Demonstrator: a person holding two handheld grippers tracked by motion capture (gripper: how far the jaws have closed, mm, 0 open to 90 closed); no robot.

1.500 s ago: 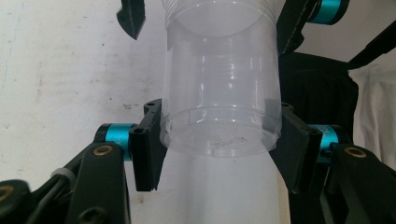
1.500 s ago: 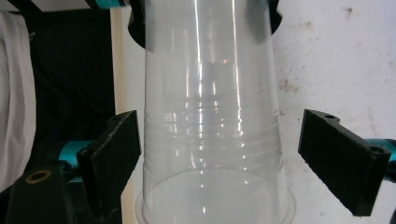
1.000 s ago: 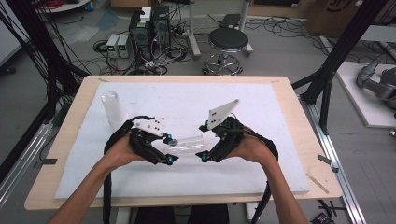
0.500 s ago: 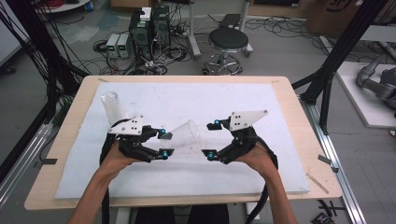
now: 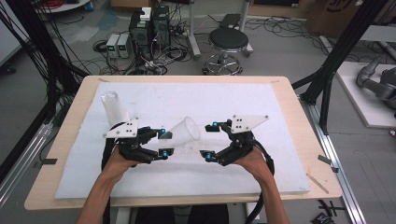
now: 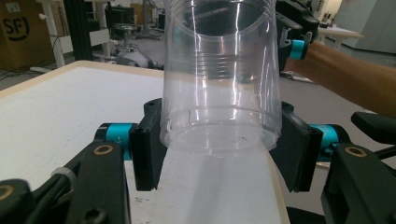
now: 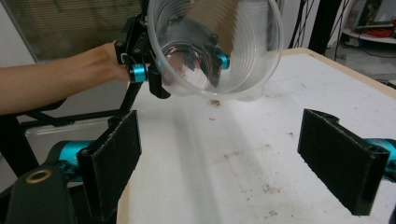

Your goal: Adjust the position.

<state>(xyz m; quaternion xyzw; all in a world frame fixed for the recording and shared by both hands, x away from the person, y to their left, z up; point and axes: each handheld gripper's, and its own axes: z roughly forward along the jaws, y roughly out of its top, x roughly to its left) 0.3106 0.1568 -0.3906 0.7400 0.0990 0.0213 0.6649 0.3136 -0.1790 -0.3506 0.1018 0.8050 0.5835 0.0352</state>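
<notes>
Left tongs (image 5: 164,142) pinching the base of a clear ribbed plastic cup (image 5: 184,131), held on its side above the white foam surface (image 5: 261,168); right tongs (image 5: 209,140) spread wide, facing its open mouth. Likely mid-handover, calling for a rim grip next. Farther back, another clear plastic cup (image 5: 113,107), standing.

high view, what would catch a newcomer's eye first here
The clear plastic cup held off the white mat at mid table, tilted, its base clamped in the left gripper. Facing its open mouth is the right gripper, open and holding nothing. A second clear cup stands at the mat's far left.
</notes>
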